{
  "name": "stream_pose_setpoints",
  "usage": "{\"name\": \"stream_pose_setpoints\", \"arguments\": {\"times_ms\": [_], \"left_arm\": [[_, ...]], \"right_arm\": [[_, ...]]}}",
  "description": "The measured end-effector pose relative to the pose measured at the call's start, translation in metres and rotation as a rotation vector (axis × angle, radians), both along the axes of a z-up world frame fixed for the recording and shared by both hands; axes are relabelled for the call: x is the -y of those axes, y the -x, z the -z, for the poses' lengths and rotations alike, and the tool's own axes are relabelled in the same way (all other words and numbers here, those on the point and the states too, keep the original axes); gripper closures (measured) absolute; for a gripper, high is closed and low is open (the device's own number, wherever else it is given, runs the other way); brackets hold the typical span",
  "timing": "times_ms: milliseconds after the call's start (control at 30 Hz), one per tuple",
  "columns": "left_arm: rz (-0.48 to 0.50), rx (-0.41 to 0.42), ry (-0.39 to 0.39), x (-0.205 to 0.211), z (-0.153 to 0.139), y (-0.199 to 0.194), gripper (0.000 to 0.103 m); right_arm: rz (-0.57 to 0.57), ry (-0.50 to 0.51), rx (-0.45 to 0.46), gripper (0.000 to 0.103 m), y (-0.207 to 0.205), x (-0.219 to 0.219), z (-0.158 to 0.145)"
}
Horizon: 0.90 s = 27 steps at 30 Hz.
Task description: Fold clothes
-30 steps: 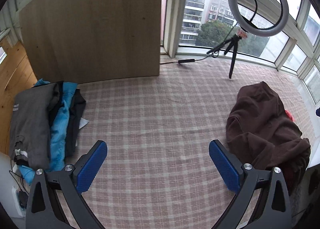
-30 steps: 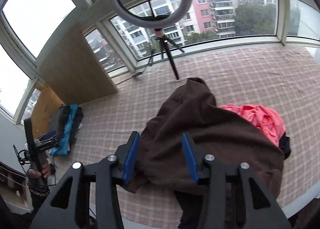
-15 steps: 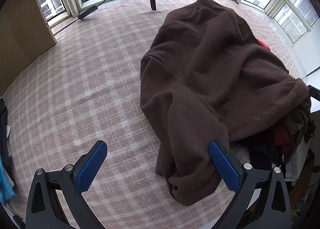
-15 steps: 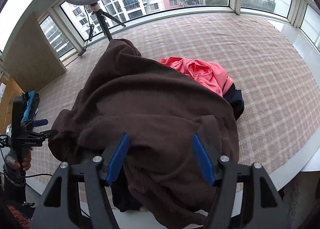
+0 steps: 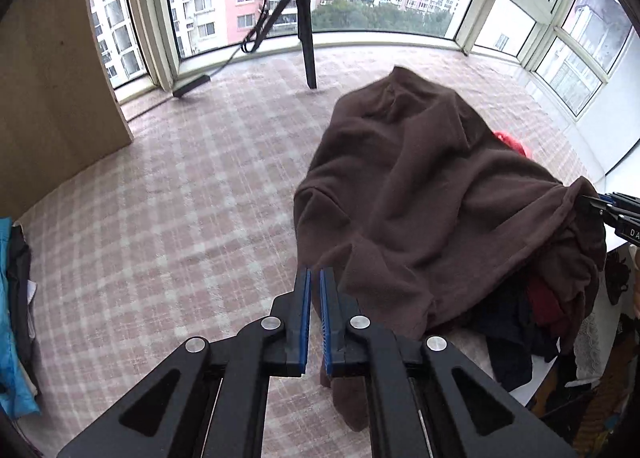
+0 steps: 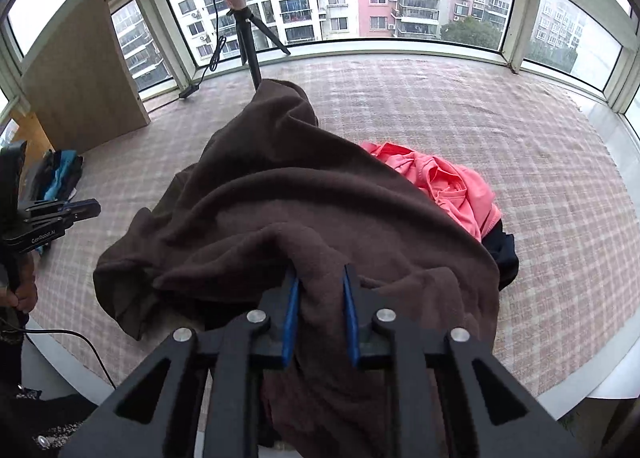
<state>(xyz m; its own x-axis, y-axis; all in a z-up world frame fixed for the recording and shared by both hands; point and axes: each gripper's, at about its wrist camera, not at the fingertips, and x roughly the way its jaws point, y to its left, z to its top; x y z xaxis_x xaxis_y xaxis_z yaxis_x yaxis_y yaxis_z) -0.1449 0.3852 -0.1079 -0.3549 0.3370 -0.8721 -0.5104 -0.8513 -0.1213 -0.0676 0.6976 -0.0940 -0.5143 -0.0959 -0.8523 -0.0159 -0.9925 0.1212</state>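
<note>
A big brown fleece garment [image 5: 432, 194] lies heaped on the checked cloth surface [image 5: 180, 218], covering a pile of other clothes. My left gripper [image 5: 315, 278] is shut and empty, its tips just left of the garment's near hem. My right gripper [image 6: 319, 282] is closed on a fold of the brown garment [image 6: 280, 210] at its near edge; cloth fills the gap between the blue pads. It also shows at the right edge of the left wrist view [image 5: 616, 210]. The left gripper shows at the left of the right wrist view [image 6: 60, 214].
A pink garment [image 6: 448, 186] and dark clothes [image 6: 504, 254] lie under the brown one. A stack of folded grey and blue clothes [image 6: 60, 178] sits far left. A ring light tripod [image 5: 304, 42] and a wooden board [image 5: 52, 98] stand at the back.
My left gripper has shut from wide open and drawn up to the garment's hem. My right gripper has narrowed onto a fold of the brown garment.
</note>
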Motion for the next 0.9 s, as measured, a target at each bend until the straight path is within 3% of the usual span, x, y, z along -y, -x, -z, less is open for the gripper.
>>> {"name": "stream_pose_setpoints", "arguments": {"times_ms": [100, 133, 167, 200, 233, 267, 333, 467, 567, 600, 633, 667, 733, 900], "left_arm": [[0.001, -0.059, 0.004, 0.010, -0.023, 0.008, 0.099], [0.005, -0.049, 0.013, 0.011, -0.023, 0.010, 0.090], [0.008, -0.038, 0.021, 0.012, -0.023, 0.012, 0.068], [0.002, -0.016, 0.015, 0.013, -0.018, 0.012, 0.055], [-0.003, 0.008, 0.009, 0.013, -0.013, 0.011, 0.031], [0.008, 0.042, -0.005, 0.012, -0.005, 0.005, 0.026], [0.031, 0.110, -0.031, 0.009, 0.011, -0.005, 0.025], [0.118, 0.220, -0.012, -0.021, 0.052, -0.035, 0.025], [0.195, 0.226, 0.025, -0.052, 0.080, -0.051, 0.028], [0.201, 0.217, 0.043, -0.058, 0.087, -0.052, 0.035], [0.203, 0.223, 0.058, -0.063, 0.092, -0.051, 0.065], [0.198, 0.239, 0.035, -0.061, 0.089, -0.046, 0.087], [0.186, 0.266, -0.009, -0.055, 0.082, -0.036, 0.090], [0.020, 0.041, -0.097, 0.035, -0.012, -0.002, 0.091]], "right_arm": [[0.024, 0.045, -0.078, 0.092, -0.004, -0.003, -0.038], [0.030, 0.062, -0.104, 0.092, -0.006, -0.004, -0.050], [0.033, 0.081, -0.128, 0.093, -0.008, -0.003, -0.062], [0.036, 0.099, -0.152, 0.093, -0.010, -0.002, -0.074], [0.035, 0.112, -0.171, 0.093, -0.012, 0.000, -0.084], [0.028, 0.112, -0.185, 0.093, -0.014, 0.005, -0.092], [0.010, 0.096, -0.198, 0.093, -0.019, 0.016, -0.100], [0.004, 0.101, -0.182, 0.093, -0.025, 0.026, -0.097], [0.027, 0.106, -0.167, 0.093, -0.027, 0.022, -0.090], [0.037, 0.119, -0.159, 0.093, -0.027, 0.019, -0.089], [0.047, 0.131, -0.151, 0.093, -0.027, 0.017, -0.087], [0.053, 0.145, -0.144, 0.093, -0.026, 0.016, -0.086], [0.049, 0.148, -0.149, 0.093, -0.028, 0.020, -0.091], [-0.080, 0.207, -0.176, 0.093, -0.030, 0.062, -0.116]]}}
